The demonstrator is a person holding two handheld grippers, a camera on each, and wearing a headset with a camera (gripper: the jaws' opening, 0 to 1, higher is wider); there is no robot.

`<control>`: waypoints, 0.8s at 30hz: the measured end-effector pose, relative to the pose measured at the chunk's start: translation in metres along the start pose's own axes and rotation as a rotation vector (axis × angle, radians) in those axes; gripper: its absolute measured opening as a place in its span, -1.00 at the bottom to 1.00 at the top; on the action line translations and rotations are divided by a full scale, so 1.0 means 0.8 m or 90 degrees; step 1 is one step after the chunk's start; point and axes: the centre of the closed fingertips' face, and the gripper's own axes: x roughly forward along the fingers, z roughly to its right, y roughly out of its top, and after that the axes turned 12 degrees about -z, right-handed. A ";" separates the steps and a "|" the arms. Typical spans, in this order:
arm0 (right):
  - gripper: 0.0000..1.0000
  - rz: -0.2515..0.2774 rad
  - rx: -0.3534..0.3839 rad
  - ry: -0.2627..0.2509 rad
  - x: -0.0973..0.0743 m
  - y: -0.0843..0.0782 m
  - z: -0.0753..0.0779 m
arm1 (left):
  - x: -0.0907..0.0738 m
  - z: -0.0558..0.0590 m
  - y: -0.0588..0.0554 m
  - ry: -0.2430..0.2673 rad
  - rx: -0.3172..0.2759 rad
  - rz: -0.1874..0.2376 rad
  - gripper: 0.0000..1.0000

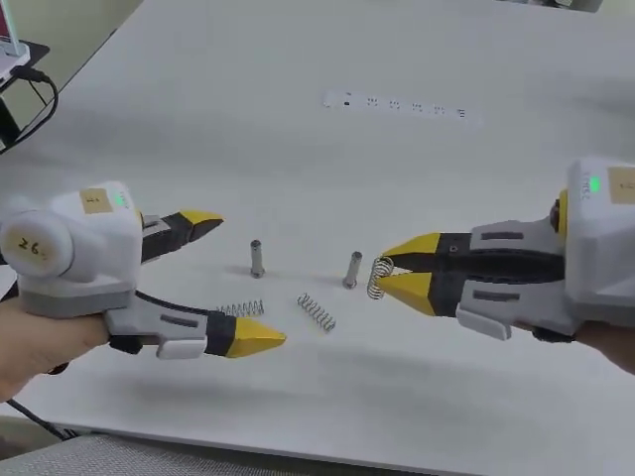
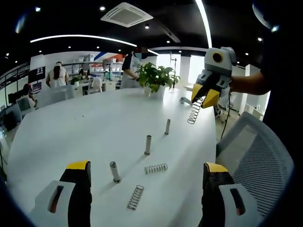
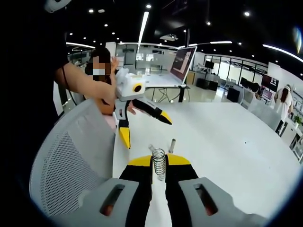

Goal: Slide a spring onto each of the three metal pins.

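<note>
Just beside the end pin (image 1: 352,269), on the side away from the other pins, the right gripper (image 1: 395,268) is clamping the held spring (image 1: 376,279) between its yellow tips. It is gripping the coils near the upper end, so the rest is hanging free below the jaws. The held spring's long axis is running close to upright with a slight tilt, and the end pin is standing upright on the white surface (image 1: 298,149). The two axes are therefore nearly parallel, but side by side rather than in line. The right gripper is plainly the nearer one. By my reading, the coming move is calling for the spring's lower end to be lifted above the pin's top, centred and then lowered (the tilt may want correcting first).

Further from the end pin, the middle pin (image 1: 257,258) is standing bare. The nearer loose spring (image 1: 316,311) and the farther loose spring (image 1: 241,309) are lying flat on the surface towards the person. Beyond them the left gripper (image 1: 228,281) is hovering with its jaws spread wide, grasping nothing, and the third pin (image 2: 114,171) is standing just ahead of it.
</note>
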 end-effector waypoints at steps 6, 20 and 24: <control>-0.88 0.001 0.012 -0.014 -0.004 -0.006 0.006 | -0.001 -0.008 -0.009 0.009 -0.015 -0.010 0.96; -0.88 -0.011 0.051 -0.044 -0.015 -0.033 0.025 | -0.006 -0.015 -0.014 0.022 -0.030 -0.007 0.96; -0.88 -0.015 0.069 -0.069 -0.025 -0.045 0.041 | -0.007 -0.014 -0.016 0.021 -0.032 -0.009 0.96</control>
